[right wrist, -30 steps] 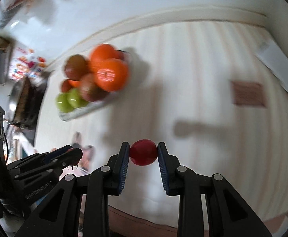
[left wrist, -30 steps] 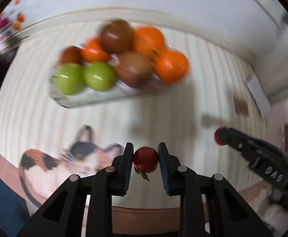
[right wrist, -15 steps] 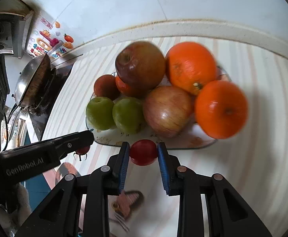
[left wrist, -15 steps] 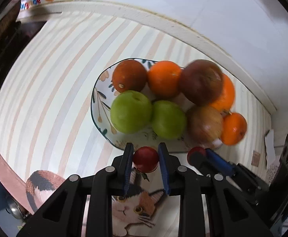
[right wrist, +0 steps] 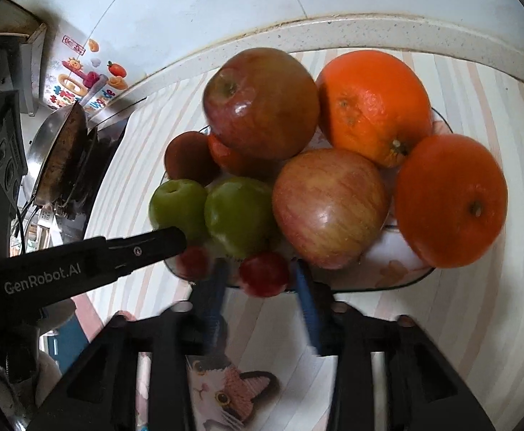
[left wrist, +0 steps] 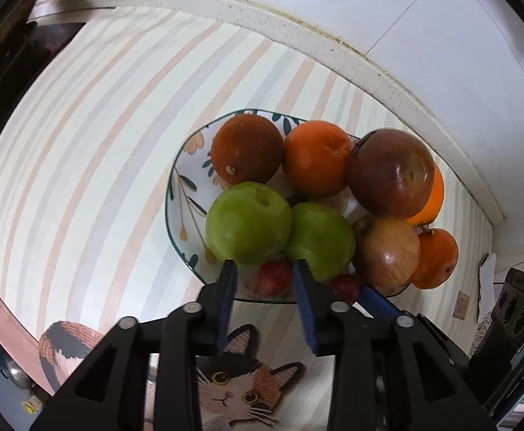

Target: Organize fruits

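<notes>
Both my tongs now spreading wide: left tongs (left wrist: 264, 276) releasing cherry tomato (left wrist: 273, 281) onto plate (left wrist: 175, 194); right tongs (right wrist: 258, 277) dropping second tomato (right wrist: 264, 273). Both fruits delivered, I'm judging.

Two green apples (left wrist: 247, 224), two red apples (left wrist: 391, 172), four oranges (left wrist: 315, 158), two small red fruits (right wrist: 263, 273), one plate (left wrist: 184, 186).
</notes>
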Tool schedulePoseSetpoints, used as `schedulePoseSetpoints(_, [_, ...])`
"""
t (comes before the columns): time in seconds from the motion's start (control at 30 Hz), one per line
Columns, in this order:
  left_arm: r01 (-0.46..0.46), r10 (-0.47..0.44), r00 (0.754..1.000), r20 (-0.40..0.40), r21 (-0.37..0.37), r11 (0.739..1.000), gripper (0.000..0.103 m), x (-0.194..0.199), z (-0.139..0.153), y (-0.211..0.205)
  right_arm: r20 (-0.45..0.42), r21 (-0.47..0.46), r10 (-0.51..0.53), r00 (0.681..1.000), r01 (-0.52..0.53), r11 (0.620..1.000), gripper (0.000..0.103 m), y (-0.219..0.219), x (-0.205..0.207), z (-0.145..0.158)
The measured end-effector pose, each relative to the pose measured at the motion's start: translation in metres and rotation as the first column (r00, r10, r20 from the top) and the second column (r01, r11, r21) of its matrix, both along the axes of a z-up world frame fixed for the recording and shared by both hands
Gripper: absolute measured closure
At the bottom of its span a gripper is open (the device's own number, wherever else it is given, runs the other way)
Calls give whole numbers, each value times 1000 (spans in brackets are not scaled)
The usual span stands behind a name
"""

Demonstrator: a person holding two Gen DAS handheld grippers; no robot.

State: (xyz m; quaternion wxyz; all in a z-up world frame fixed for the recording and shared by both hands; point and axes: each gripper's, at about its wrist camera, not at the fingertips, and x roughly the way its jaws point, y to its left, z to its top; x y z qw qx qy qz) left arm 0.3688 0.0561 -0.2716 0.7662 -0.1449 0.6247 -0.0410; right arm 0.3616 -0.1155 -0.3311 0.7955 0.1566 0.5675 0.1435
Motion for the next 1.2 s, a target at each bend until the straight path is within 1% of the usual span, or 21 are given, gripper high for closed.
schedulePoseSetpoints(0.03, [0, 0, 1000, 2, 4, 1000, 52, 0, 1, 1, 2, -2, 1, 1000, -1, 1000, 30, 1, -2, 1])
schedulePoseSetpoints(0.07, [0, 0, 1000, 4, 8, 1000, 47, -1, 2, 2, 7, -6, -2, 1000, 2, 1000, 26, 1, -3, 3])
schedulePoseSetpoints(0.1, [-1, 1, 1000, 9, 16, 1000, 37, -2, 4, 3, 13, -11, -5, 1000, 5, 1000, 25, 0, -6, 6])
schedulePoseSetpoints(0.13, [-1, 1, 1000, 15, 26, 1000, 32, -4, 6, 4, 18, -14, -9, 1000, 9, 1000, 25, -1, -7, 10])
schedulePoseSetpoints(0.17, [-1, 0, 1000, 23, 38, 999, 30, -6, 8, 5, 19, -12, -13, 1000, 13, 1000, 25, -3, -10, 13])
schedulePoseSetpoints(0.2, [0, -1, 1000, 30, 54, 999, 26, -9, 11, 7, 20, -17, -15, 1000, 16, 1000, 24, -5, -12, 17])
schedulePoseSetpoints(0.27, [2, -6, 999, 39, 91, 996, 22, -15, 14, 8, 28, -57, -15, 999, 16, 998, 16, -7, -17, 26])
schedulePoseSetpoints(0.33, [3, -11, 999, 52, 137, 991, 13, -23, 19, 10, 44, -96, -15, 999, 20, 995, 11, -11, -22, 36])
schedulePoseSetpoints(0.37, [1, -11, 998, 61, 156, 988, 13, -28, 21, 11, 52, -129, -14, 999, 20, 991, 11, -13, -26, 42])
schedulePoseSetpoints(0.5, [-4, -13, 997, 82, 197, 980, 13, -46, 31, 12, 81, -195, -21, 996, 36, 980, 8, -23, -35, 61])
schedulePoseSetpoints(0.7, [-38, 6, 990, 139, 231, 972, 13, -68, 53, 8, 120, -246, -15, 993, 44, 968, 6, -37, -46, 84])
schedulePoseSetpoints(0.77, [-45, 8, 988, 155, 235, 971, 12, -73, 60, 5, 140, -255, -5, 990, 41, 966, 4, -40, -48, 92])
schedulePoseSetpoints(1.0, [-88, 37, 978, 207, 241, 966, 12, -89, 81, 1, 183, -277, 16, 983, 36, 960, 4, -47, -56, 114])
schedulePoseSetpoints(1.07, [-95, 42, 974, 222, 235, 967, 12, -95, 90, 1, 195, -281, 19, 981, 37, 959, 4, -48, -60, 121])
schedulePoseSetpoints(1.2, [-113, 42, 961, 273, 248, 962, 12, -112, 115, 2, 217, -281, 19, 976, 44, 959, 4, -48, -76, 142])
